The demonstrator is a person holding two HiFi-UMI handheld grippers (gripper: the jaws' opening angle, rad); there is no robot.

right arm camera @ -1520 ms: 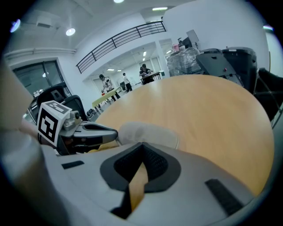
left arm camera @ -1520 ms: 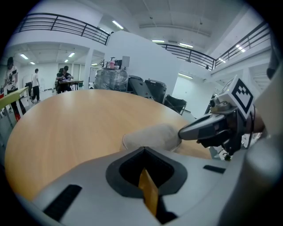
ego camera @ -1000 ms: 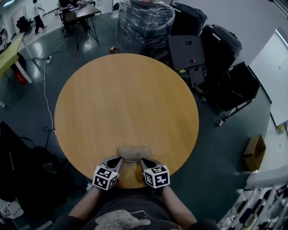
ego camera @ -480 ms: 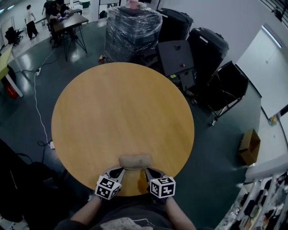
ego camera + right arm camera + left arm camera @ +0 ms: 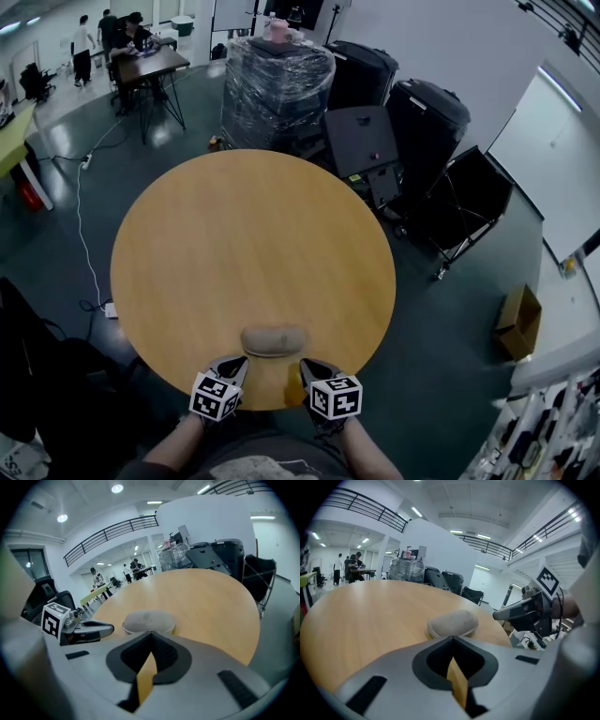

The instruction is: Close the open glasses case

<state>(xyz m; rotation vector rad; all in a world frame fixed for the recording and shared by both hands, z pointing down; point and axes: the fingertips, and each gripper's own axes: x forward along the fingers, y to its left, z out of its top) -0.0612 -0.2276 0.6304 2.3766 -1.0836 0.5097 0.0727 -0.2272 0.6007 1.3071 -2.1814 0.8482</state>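
Note:
A beige fabric glasses case (image 5: 273, 340) lies on the round wooden table (image 5: 253, 234) near its front edge, lid down. My left gripper (image 5: 234, 362) sits just behind the case's left end, jaws together and empty. At the case's right end my right gripper (image 5: 308, 366) is likewise shut on nothing. In the left gripper view the case (image 5: 453, 623) lies a short way beyond the shut left gripper (image 5: 452, 639), with the right gripper (image 5: 506, 614) at the right. From the right gripper view the case (image 5: 148, 622) lies just past the right gripper (image 5: 151, 634), and the left gripper (image 5: 101, 630) points in from the left.
Beyond the table stand a plastic-wrapped pallet (image 5: 277, 89), black bins (image 5: 427, 117) and a black folding chair (image 5: 464, 211). A cardboard box (image 5: 517, 322) sits on the floor at right. People are at a far desk (image 5: 141, 56). A cable (image 5: 80, 225) runs along the floor at left.
Both grippers have drawn back a little from the ends of the case toward the table's front edge. The head view has shifted; the case stays in place.

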